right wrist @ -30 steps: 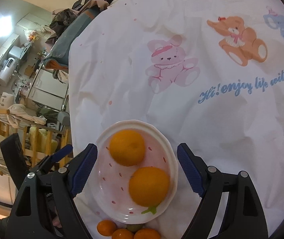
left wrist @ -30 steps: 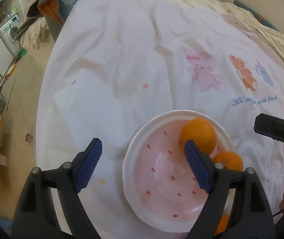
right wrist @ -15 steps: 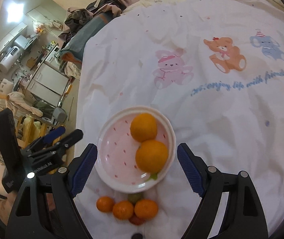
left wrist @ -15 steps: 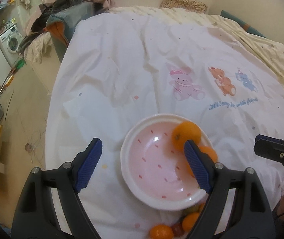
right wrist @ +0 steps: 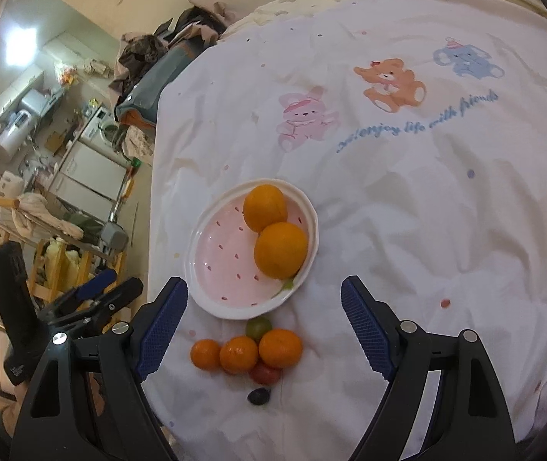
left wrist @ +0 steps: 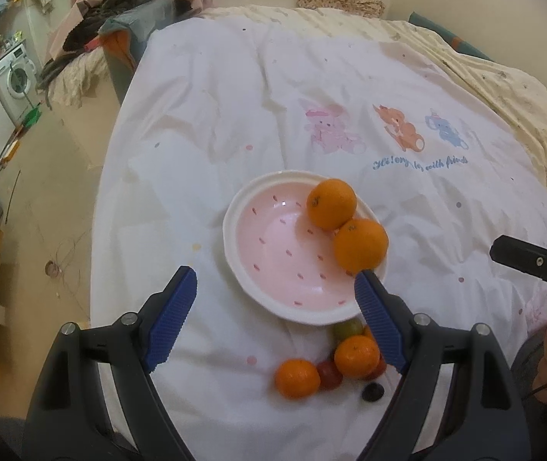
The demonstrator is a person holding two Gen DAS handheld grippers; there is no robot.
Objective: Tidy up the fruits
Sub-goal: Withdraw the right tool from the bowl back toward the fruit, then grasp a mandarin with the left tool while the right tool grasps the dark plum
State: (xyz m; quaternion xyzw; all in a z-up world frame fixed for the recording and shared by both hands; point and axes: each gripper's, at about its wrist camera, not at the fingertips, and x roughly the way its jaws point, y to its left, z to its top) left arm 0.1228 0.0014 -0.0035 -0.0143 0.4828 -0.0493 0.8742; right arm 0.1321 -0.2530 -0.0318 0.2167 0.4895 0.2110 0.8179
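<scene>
Both grippers, left point(left wrist: 275, 317) and right point(right wrist: 264, 320), have pulled back from the pink plate point(right wrist: 212, 265), jaws spread and empty. Two oranges point(right wrist: 280, 249) sit on the plate; small fruits point(right wrist: 238, 354) just beside it wait, so sorting looks unfinished.

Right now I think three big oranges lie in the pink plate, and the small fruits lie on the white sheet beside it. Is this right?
Not quite. The pink plate holds two big oranges, one behind the other, not three. The right wrist view shows it. The small fruits do lie on the white sheet beside it.
</scene>
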